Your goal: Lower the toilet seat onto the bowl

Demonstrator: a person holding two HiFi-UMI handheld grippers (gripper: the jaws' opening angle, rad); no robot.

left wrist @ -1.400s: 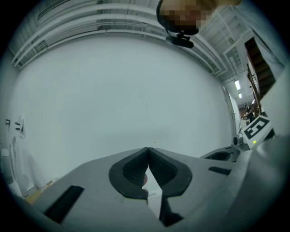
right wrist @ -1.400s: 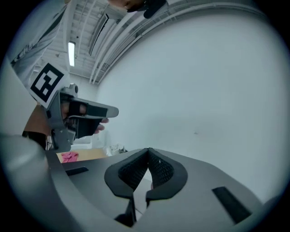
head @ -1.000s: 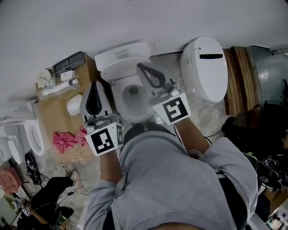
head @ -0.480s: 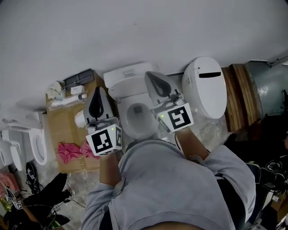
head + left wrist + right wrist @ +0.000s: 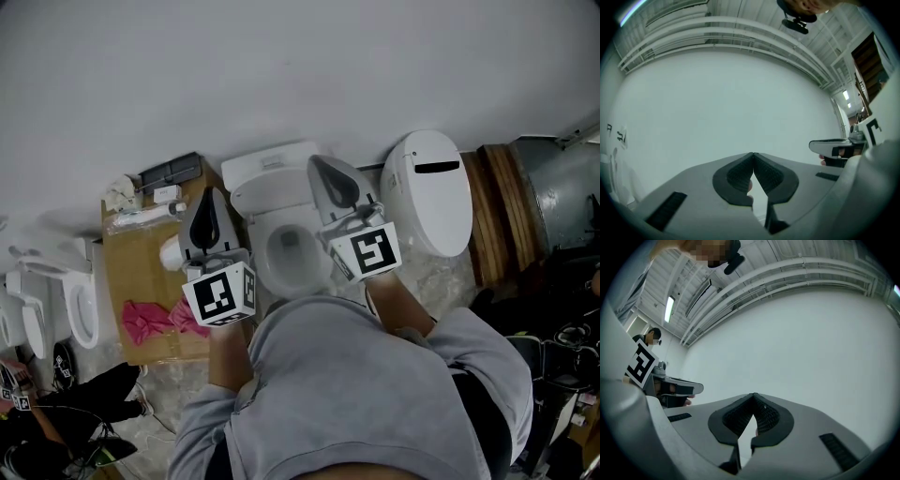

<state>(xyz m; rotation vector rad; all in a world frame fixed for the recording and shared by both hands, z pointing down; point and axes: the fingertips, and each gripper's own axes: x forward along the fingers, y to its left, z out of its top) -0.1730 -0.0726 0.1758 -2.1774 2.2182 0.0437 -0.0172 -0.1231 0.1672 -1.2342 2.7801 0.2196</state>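
Seen from above, a person in a grey sweatshirt holds both tools up toward a plain white wall; the left hand-held gripper and the right hand-held gripper each have dark ribbed jaws pressed together at the tips, pinching nothing; the white ceramic toilet bowl lies between and beneath them; its seat cannot be told from the rim; a closed white toilet sits beyond the right hand-held gripper.

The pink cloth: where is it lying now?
In the head view, the pink cloth lies on the brown cardboard, on the person's left side, near the left gripper.
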